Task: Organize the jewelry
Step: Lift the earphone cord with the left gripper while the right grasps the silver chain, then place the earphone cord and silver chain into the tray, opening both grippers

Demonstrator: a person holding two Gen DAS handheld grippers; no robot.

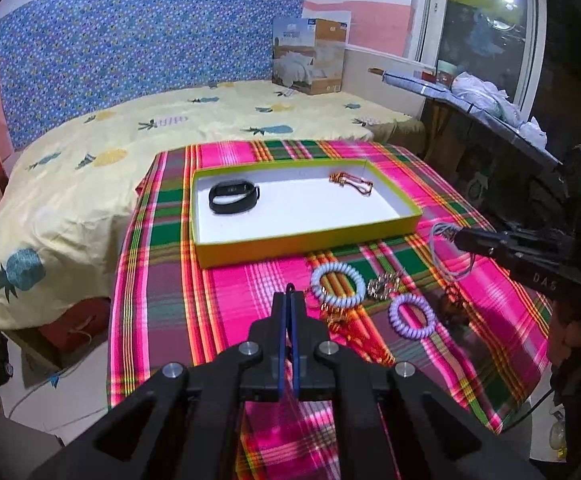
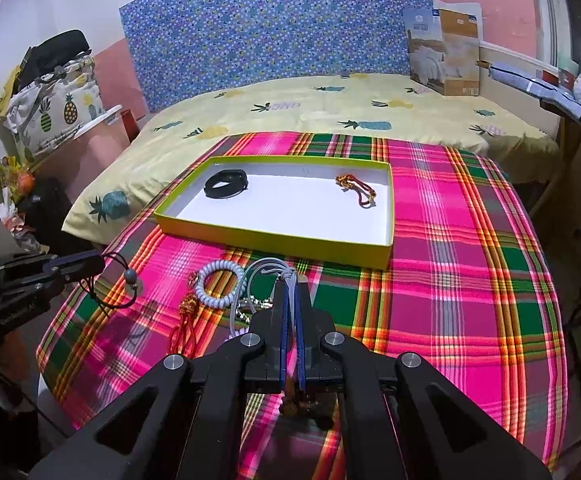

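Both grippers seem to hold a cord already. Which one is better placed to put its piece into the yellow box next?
Probably the right gripper. It is shut on the grey cord close to the yellow box, at its near wall. The left gripper, shut on a black cord, sits farther back, beyond the white coil bracelet.
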